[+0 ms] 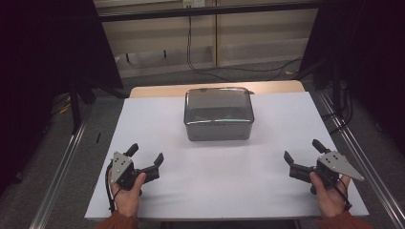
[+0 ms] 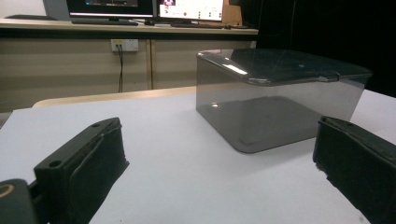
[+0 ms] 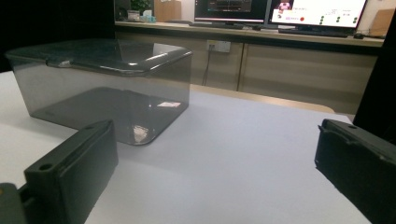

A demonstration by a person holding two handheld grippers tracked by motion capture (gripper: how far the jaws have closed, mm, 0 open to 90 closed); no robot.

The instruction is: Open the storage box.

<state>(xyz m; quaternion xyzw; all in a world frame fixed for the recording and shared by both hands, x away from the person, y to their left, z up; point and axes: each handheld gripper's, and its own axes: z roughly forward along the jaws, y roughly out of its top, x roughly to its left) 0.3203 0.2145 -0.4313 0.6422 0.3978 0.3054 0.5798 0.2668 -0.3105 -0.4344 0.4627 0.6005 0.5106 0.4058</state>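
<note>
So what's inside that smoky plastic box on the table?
Nothing that can be made out: through the tinted walls of the box its floor looks bare. The closed lid glares from above, so small items could go unseen.

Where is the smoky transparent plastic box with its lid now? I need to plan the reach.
In the high view the smoky transparent plastic box sits at the far middle of the white table sheet, ahead of and between both grippers, touching neither.

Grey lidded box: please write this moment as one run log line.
grey lidded box: lid on, mid table | left tongs: open, apart from box | right tongs: open, apart from box
</note>
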